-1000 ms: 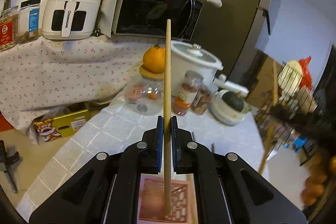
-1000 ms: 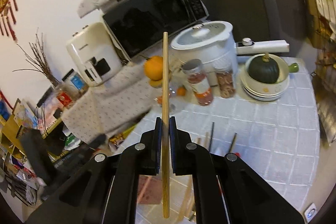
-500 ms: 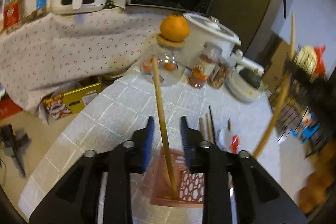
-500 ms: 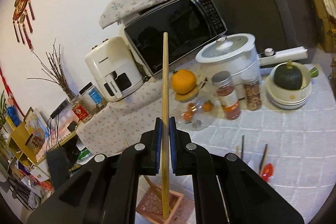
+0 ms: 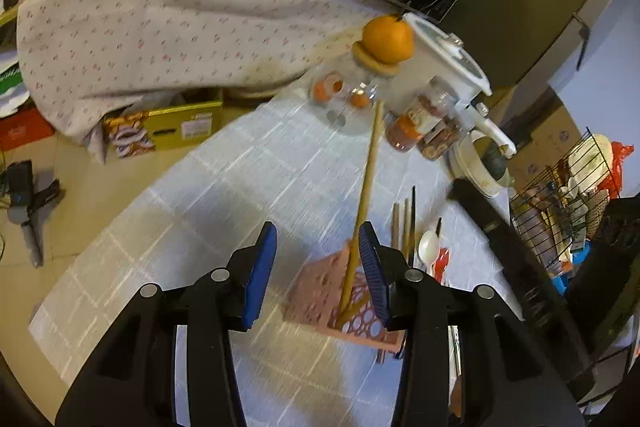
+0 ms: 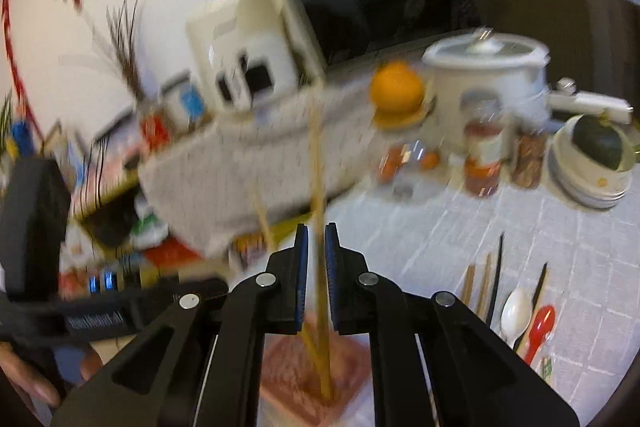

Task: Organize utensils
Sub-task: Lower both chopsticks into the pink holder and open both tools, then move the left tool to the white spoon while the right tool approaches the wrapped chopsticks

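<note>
A pink perforated utensil holder point(image 5: 352, 307) stands on the grey tiled table just ahead of my left gripper point(image 5: 316, 269), which is open and empty. A wooden chopstick point(image 5: 366, 195) stands in the holder, leaning away between my pads without being gripped. In the blurred right wrist view my right gripper point(image 6: 316, 275) has its jaws slightly apart around a second wooden chopstick point(image 6: 318, 211) whose lower end is in the holder point(image 6: 296, 379). A first chopstick point(image 6: 264, 223) leans to its left. Loose chopsticks point(image 5: 404, 223), a white spoon point(image 5: 429, 247) and a red spoon point(image 6: 540, 327) lie on the table.
At the table's far side stand a glass jar with an orange point(image 5: 386, 35) on its lid, spice jars point(image 5: 412, 127), a white cooker point(image 5: 444, 63) and bowls holding a green squash point(image 6: 600, 143). A wire rack point(image 5: 560, 195) is at right. The left gripper's black body point(image 6: 36, 227) is at far left.
My left gripper has opened and let go of its chopstick, which now stands leaning in the holder. My right gripper has brought its chopstick down into the holder and its jaws have loosened.
</note>
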The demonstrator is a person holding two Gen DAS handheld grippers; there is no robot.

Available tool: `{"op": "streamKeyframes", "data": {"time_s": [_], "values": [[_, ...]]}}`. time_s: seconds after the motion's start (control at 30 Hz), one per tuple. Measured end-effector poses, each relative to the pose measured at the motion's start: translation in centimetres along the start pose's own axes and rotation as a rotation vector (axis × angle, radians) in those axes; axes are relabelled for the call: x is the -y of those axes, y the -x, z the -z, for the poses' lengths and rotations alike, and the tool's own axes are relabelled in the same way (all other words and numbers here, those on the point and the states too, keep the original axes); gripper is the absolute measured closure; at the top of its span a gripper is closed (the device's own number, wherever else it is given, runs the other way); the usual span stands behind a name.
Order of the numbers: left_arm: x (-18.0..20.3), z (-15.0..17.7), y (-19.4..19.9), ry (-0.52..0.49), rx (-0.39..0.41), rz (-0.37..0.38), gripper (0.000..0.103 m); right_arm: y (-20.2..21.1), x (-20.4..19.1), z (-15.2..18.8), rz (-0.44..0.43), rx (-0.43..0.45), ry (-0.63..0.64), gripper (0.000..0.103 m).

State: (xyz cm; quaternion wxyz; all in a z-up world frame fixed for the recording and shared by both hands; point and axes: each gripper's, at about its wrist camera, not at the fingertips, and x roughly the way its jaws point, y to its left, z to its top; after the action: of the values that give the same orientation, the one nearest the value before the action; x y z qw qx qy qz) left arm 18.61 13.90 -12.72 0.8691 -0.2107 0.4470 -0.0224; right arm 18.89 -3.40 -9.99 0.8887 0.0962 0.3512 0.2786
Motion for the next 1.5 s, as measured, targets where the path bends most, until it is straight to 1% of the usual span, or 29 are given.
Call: {"op": "streamKeyframes", "data": {"time_s": [0.03,0.07,0.1,0.2,0.27,0.37,0.4,0.47,0.57,0.63,0.7,0.77,0.87,1.0,1.1,1.2,1.27,1.3,1.33,1.4,1.5], "values": [[-0.2,0.0,0.1,0.014,-0.010,0.006,0.063,-0.1,-0.1,0.1,-0.007,-0.021,0.001,0.090],[-0.3,0.1,0.3,0.030,-0.019,0.016,0.063,0.1,0.1,0.0,-0.014,-0.030,-0.009,0.078],[-0.3,0.1,0.5,0.041,-0.022,0.026,0.063,0.4,0.3,0.0,-0.021,-0.029,-0.021,0.070],[0.5,0.3,1.6,0.014,-0.006,0.020,0.063,3.0,2.3,-1.0,-0.042,0.001,-0.096,0.070],[1.4,0.5,2.2,-0.013,0.008,0.028,0.063,4.7,3.8,-1.8,-0.015,0.018,-0.136,0.069],[3.6,1.0,3.1,-0.077,0.029,0.044,0.063,7.8,6.9,-2.6,0.052,0.036,-0.205,0.067],[4.8,1.3,3.2,-0.109,0.034,0.047,0.063,9.3,8.3,-2.6,0.093,0.028,-0.234,0.067],[6.6,2.0,3.2,-0.160,0.030,0.053,0.063,11.0,10.3,-2.5,0.144,0.002,-0.273,0.065],[9.3,3.2,2.5,-0.225,0.010,0.060,0.063,12.5,13.3,-1.7,0.213,-0.064,-0.333,0.065],[11.2,4.0,1.4,-0.258,-0.021,0.066,0.063,13.0,15.2,-1.0,0.260,-0.098,-0.373,0.065],[12.8,4.7,0.1,-0.281,-0.056,0.073,0.061,12.9,16.5,-0.3,0.295,-0.150,-0.384,0.065],[14.2,5.3,-1.4,-0.309,-0.089,0.067,0.060,12.4,17.2,0.6,0.319,-0.214,-0.376,0.065],[16.7,6.0,-4.5,-0.352,-0.157,0.038,0.059,11.2,18.1,1.9,0.366,-0.308,-0.349,0.065],[18.7,6.6,-8.7,-0.381,-0.235,0.000,0.059,10.2,20.5,4.0,0.373,-0.392,-0.389,0.065],[19.3,6.9,-12.2,-0.405,-0.288,-0.058,0.059,9.6,22.2,5.3,0.378,-0.441,-0.424,0.065],[19.5,6.9,-14.6,-0.404,-0.301,-0.103,0.059,9.3,23.0,5.7,0.380,-0.457,-0.443,0.065],[19.6,6.8,-16.0,-0.418,-0.310,-0.129,0.061,9.0,23.0,5.9,0.374,-0.472,-0.432,0.065],[19.5,6.8,-16.8,-0.414,-0.320,-0.138,0.070,8.9,22.8,5.9,0.371,-0.478,-0.427,0.065],[19.6,6.7,-17.3,-0.406,-0.328,-0.143,0.073,8.7,22.8,6.0,0.368,-0.486,-0.420,0.066],[19.6,6.8,-18.3,-0.392,-0.348,-0.146,0.075,8.4,22.7,6.1,0.361,-0.496,-0.414,0.067],[19.6,7.0,-19.4,-0.405,-0.361,-0.168,0.080,8.0,22.7,6.2,0.359,-0.511,-0.405,0.067]]}}
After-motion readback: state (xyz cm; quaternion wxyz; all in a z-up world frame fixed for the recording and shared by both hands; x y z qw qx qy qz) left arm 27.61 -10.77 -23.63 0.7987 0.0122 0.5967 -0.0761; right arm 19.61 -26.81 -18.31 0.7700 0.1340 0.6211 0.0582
